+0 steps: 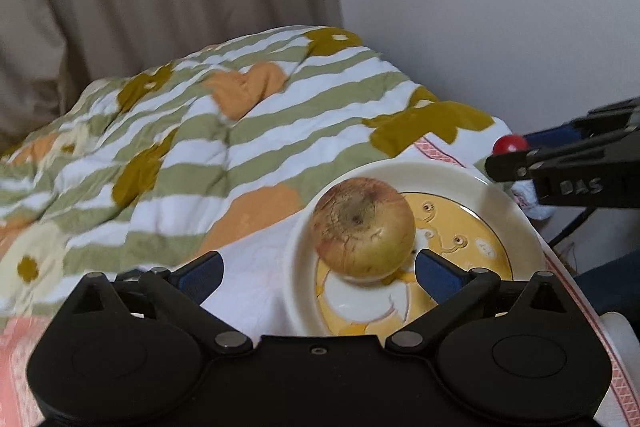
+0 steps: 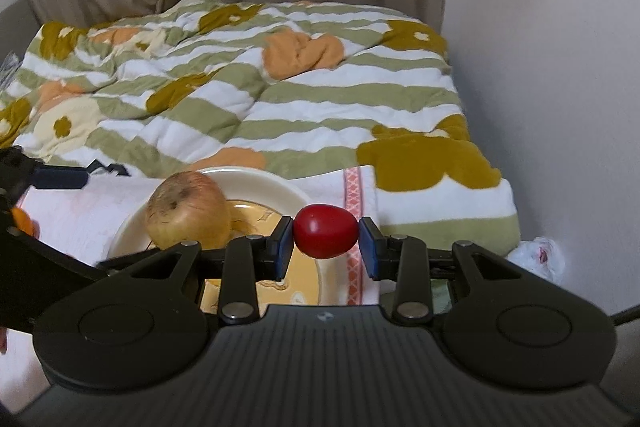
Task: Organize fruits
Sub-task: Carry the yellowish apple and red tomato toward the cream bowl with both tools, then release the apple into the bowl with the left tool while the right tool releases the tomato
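In the left wrist view, the left gripper (image 1: 318, 275) stood with its jaws spread wide; the russeted yellow-green apple (image 1: 363, 225) sat on the cream plate with a yellow picture centre (image 1: 516, 223), apparently just beyond and clear of both blue pads.

In the right wrist view, the right gripper (image 2: 326, 241) pinched a small glossy red tomato (image 2: 326, 231) between its pads, above the plate's right edge.

Each camera rides low behind its own tongs, tilted down and forward across a bed toward a curtain and wall. The left wrist view sits close over the plate (image 1: 516, 223), with the yellowish fruit (image 1: 362, 227) just ahead and the right tongs (image 1: 508, 167) entering from the right edge. The right wrist view looks from further right. Both share plate, fruit and the striped blanket (image 2: 280, 107).
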A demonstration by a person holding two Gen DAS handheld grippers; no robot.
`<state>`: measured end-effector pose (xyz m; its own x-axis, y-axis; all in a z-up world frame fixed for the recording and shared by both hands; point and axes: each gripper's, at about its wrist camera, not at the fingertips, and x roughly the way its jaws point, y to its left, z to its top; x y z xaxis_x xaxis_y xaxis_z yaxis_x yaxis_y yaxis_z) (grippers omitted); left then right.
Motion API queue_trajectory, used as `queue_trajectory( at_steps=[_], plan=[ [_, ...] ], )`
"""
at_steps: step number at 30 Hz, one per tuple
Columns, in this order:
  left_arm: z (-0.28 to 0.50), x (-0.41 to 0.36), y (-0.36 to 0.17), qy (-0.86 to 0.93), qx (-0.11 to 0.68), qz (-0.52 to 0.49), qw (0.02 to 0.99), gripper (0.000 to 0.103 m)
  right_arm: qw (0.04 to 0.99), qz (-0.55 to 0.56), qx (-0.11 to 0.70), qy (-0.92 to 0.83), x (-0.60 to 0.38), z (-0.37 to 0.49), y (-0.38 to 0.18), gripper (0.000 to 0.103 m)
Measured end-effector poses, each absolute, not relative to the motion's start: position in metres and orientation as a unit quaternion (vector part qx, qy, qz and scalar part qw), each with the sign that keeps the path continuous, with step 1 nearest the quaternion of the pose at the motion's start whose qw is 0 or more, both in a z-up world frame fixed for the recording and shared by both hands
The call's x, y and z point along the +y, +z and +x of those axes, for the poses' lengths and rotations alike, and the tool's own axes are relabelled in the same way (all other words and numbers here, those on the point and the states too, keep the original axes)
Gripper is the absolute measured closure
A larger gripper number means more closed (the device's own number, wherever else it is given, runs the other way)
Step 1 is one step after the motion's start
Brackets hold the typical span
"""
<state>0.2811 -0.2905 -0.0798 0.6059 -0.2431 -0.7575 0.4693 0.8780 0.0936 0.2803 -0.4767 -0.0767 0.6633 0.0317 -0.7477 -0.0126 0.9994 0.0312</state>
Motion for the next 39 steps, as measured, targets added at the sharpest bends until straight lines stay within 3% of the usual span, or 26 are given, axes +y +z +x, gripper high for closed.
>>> queue_trajectory(
  at_steps=[16,19,21,22,39],
  plan=[
    [0.254,-0.253,-0.072,-0.170,0.412,0.098,0.890,0.000,0.897,-0.098,0.419,0.099,-0.431,0.300,-0.130,0.051],
    [0.250,-0.247,-0.073,-0.162,0.415,0.093,0.890,0.000,0.897,-0.105,0.418,0.097,-0.429,0.299,-0.131,0.029],
    [0.247,-0.244,-0.072,-0.157,0.415,0.092,0.891,0.000,0.902,-0.109,0.407,0.090,-0.429,0.292,-0.128,0.003],
    [0.246,-0.242,-0.071,-0.154,0.416,0.091,0.892,0.000,0.905,-0.109,0.401,0.088,-0.430,0.288,-0.126,0.000],
    [0.188,-0.221,-0.028,-0.085,0.388,0.055,0.916,0.000,0.913,-0.026,0.403,0.059,-0.439,0.215,-0.053,0.000]
  ],
)
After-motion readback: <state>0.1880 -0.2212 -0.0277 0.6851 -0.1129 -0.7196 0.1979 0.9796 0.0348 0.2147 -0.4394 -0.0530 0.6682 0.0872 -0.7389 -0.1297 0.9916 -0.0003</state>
